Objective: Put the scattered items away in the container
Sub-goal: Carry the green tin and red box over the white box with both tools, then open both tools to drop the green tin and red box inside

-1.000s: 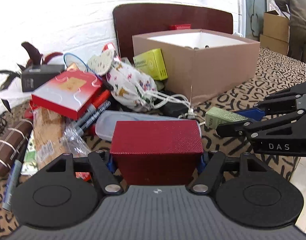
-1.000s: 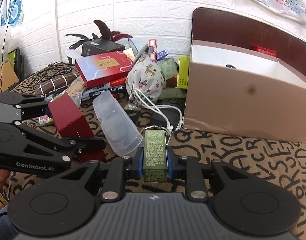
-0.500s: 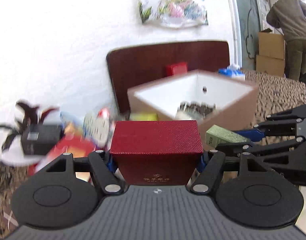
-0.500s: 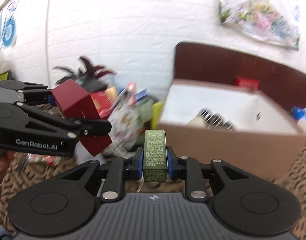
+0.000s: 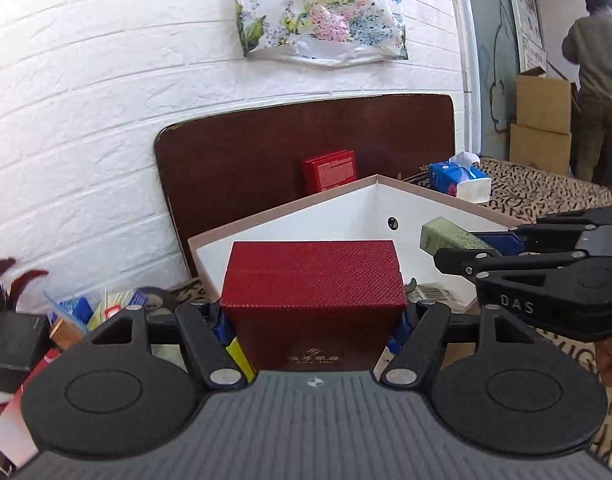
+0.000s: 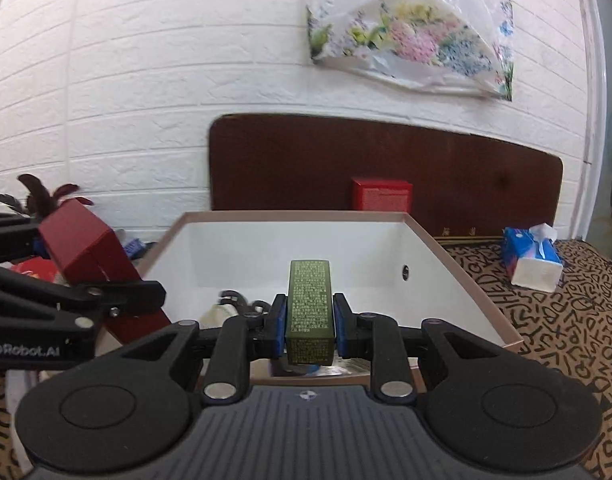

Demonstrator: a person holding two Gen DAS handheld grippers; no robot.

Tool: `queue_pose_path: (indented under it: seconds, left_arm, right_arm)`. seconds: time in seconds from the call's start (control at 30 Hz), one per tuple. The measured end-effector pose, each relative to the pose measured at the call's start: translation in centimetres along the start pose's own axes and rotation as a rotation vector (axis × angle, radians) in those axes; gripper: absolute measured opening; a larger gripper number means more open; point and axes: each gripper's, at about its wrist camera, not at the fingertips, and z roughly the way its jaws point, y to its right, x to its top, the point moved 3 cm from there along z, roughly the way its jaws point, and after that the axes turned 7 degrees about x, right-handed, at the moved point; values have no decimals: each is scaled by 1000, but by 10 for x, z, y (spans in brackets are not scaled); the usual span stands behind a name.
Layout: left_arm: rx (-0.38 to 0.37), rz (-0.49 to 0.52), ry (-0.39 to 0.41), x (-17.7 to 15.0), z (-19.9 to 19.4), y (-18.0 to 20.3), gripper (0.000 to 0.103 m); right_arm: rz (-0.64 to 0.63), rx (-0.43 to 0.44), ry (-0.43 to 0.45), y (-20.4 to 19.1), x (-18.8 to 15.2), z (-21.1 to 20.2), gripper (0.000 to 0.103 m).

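The left gripper (image 5: 313,320) is clamped on a red box (image 5: 312,280), its blue pads pressing both sides, and holds it in the air at the near-left corner of the container (image 5: 289,212) — an open cardboard box, pink-brown outside and white inside. The right gripper (image 6: 309,322) is closed tight on a narrow green box (image 6: 309,304) and holds it level over the container's near rim, pointing toward the far wall. Inside the container, some items lie on the floor, mostly hidden behind the grippers. Scattered things remain on the patterned counter (image 6: 546,320) to the left of the container. A blue tissue pack (image 6: 532,258) sits on the right, well apart — and a small red carton (image 6: 382,194) stands behind the container against a dark wooden board (image 6: 306,160).
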Motion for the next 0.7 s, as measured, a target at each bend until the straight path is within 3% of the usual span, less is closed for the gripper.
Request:
queue_pose_path:
  seconds: [0.27,0.5,0.57,0.63,0.7]
  left_arm:
    - [6,-34,-91,-1,31,1,70]
    - [24,-32,-147,-10,36,4,71]
    - [34,-13,-174,-12,37,5,79]
    - [27,8,-173,-15,35,7,84]
    - [37,9,-167,-15,31,8,85]
  right_arm:
    - [37,-6,-53,13,-12,24,22]
    - [-5,-31,-78,14,-15,32,23]
    - [-5,-33,-86,14,-14,33,25]
    - [-4,-26,-95,13,-15,34,37]
    - [0,-22,-92,11,-16,32,42]
